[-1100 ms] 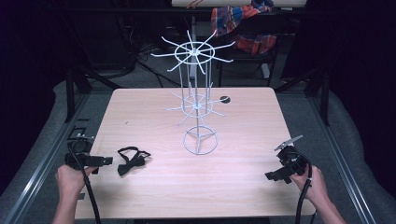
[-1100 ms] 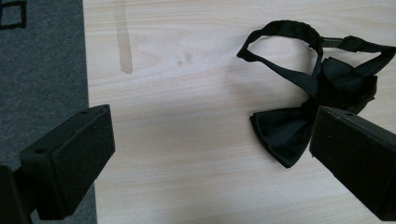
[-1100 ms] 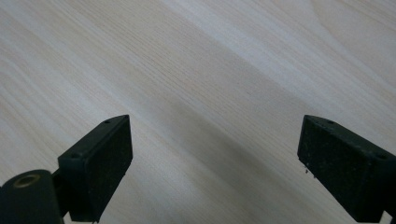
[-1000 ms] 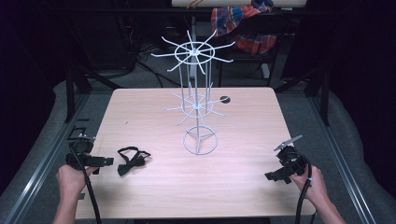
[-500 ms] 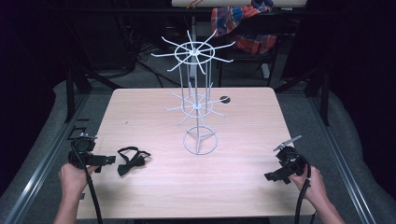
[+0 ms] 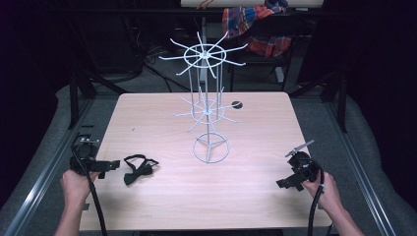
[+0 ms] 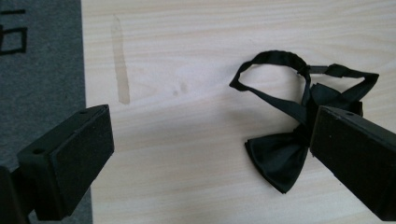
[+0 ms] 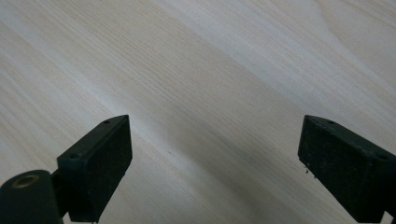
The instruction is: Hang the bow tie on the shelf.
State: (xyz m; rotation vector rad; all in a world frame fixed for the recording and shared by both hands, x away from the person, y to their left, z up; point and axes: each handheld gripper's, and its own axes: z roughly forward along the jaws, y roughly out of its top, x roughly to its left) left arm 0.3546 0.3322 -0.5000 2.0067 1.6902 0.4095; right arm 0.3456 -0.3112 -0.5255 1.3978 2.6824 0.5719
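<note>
On the table (image 6: 162,206) lie one bow tie (image 6: 139,167) and one wire rack (image 6: 208,110); both tools, left (image 6: 109,165) and right (image 6: 283,183), gape wide.

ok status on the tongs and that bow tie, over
Left tongs open, just short of the bow tie. Right tongs open over bare table. Wire rack mid-table, nothing between.
</note>
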